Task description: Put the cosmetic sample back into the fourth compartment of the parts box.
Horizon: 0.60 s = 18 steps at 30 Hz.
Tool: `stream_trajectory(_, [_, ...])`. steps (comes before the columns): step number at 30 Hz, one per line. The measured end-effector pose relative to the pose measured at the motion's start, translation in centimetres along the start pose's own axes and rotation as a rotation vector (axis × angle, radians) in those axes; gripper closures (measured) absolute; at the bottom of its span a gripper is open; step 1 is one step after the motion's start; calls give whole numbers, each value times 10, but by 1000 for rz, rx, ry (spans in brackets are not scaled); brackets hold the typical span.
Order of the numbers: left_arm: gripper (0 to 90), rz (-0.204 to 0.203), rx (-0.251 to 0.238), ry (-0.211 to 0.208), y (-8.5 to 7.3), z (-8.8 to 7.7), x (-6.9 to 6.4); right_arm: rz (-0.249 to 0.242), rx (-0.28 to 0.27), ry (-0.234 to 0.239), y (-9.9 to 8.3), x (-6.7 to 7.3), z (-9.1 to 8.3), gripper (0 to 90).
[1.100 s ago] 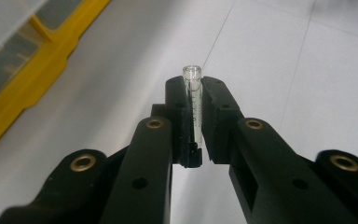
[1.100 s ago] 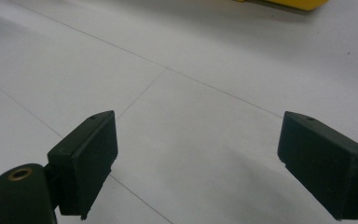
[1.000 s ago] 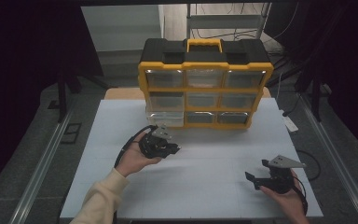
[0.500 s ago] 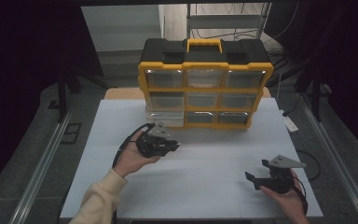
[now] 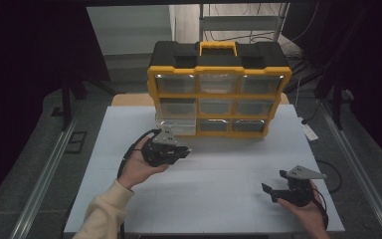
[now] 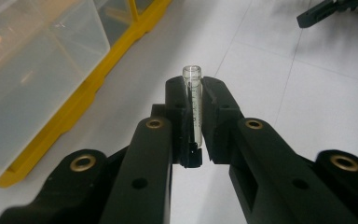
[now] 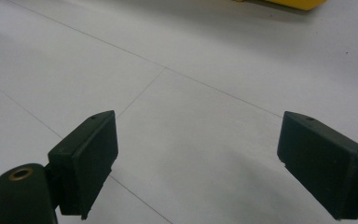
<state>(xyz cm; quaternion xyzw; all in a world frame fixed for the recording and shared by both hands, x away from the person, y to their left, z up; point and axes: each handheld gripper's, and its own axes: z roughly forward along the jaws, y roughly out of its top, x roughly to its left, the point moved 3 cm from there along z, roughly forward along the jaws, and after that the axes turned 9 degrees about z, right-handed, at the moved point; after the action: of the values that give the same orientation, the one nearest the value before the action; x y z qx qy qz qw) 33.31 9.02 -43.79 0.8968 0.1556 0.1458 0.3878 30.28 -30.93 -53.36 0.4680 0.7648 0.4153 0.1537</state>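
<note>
A small clear glass vial (image 6: 194, 103) with printed marks is pinched between the jaws of my left gripper (image 6: 195, 95), its open rim poking out past the tips. In the high view that left gripper (image 5: 185, 150) hovers over the white table just in front of the pulled-out bottom-left drawer (image 5: 175, 126) of the yellow and black organizer (image 5: 219, 89). The same clear drawer (image 6: 32, 70) shows at the left of the left gripper view. My right gripper (image 5: 271, 191) rests low at the table's front right, jaws wide apart with nothing between its pads (image 7: 91, 156).
The organizer stands at the back of the white table (image 5: 229, 169), with several clear drawers behind a yellow frame (image 6: 81, 98). A white power strip (image 5: 309, 132) lies off the table's right edge. Dark surroundings and metal rails flank the table.
My left gripper has shifted slightly back toward the organizer's open bottom-left drawer with the vial in it. The right gripper has stayed still.
</note>
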Motion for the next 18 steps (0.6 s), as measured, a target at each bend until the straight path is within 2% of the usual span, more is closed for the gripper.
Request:
stream_trajectory(9, [804,-8,-25,28,5,-12,0,1,-3,-6,0,0,-1,129])
stream_trajectory(18, [805,-6,-44,46,17,-22,7,1,-5,-6,1,0,-1,130])
